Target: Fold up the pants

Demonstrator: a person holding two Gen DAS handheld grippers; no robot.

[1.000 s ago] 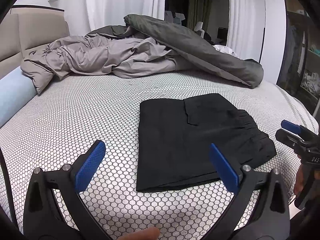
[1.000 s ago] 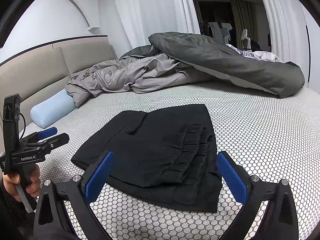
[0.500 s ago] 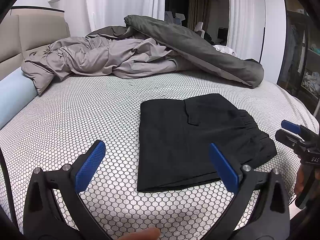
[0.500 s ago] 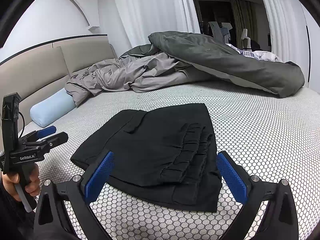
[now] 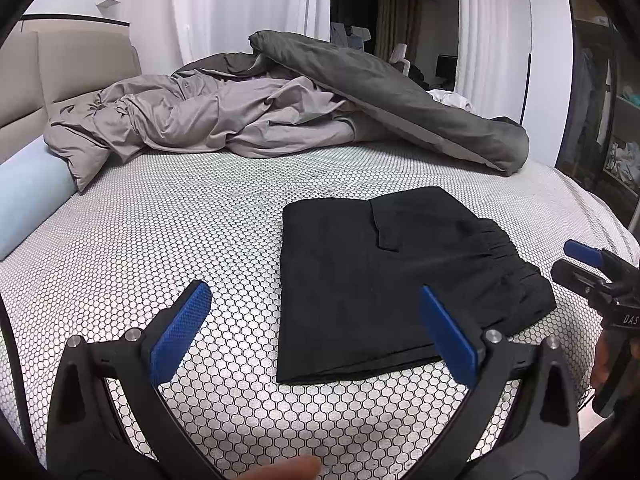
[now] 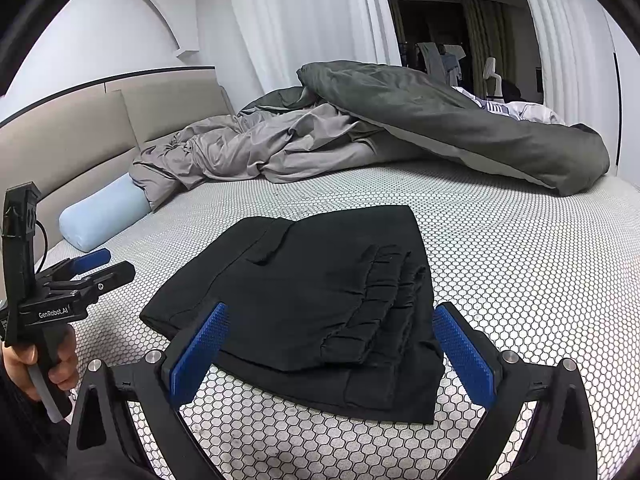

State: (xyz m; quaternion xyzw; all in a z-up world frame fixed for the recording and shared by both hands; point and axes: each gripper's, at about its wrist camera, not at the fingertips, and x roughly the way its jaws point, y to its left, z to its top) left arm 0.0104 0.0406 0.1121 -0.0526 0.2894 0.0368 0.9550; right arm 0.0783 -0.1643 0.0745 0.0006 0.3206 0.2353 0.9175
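Observation:
The black pants (image 5: 384, 276) lie folded into a flat rectangle on the bed, their gathered waistband at the right. They also show in the right wrist view (image 6: 320, 300) with the waistband layers stacked near me. My left gripper (image 5: 316, 328) is open and empty, held above the sheet in front of the pants' near left edge. My right gripper (image 6: 330, 344) is open and empty, held just over the waistband end. Each gripper also shows in the other's view: the right one (image 5: 588, 264) at the far right, the left one (image 6: 92, 268) at the far left.
The bed has a white sheet with a black honeycomb print (image 5: 160, 232). A crumpled grey duvet (image 5: 224, 120) and a dark green one (image 5: 400, 96) lie along the far side. A light blue bolster (image 6: 100, 216) lies by the beige headboard (image 6: 80, 128).
Almost nothing has moved. Both grippers have stayed open and drifted only slightly. The pants lie as before.

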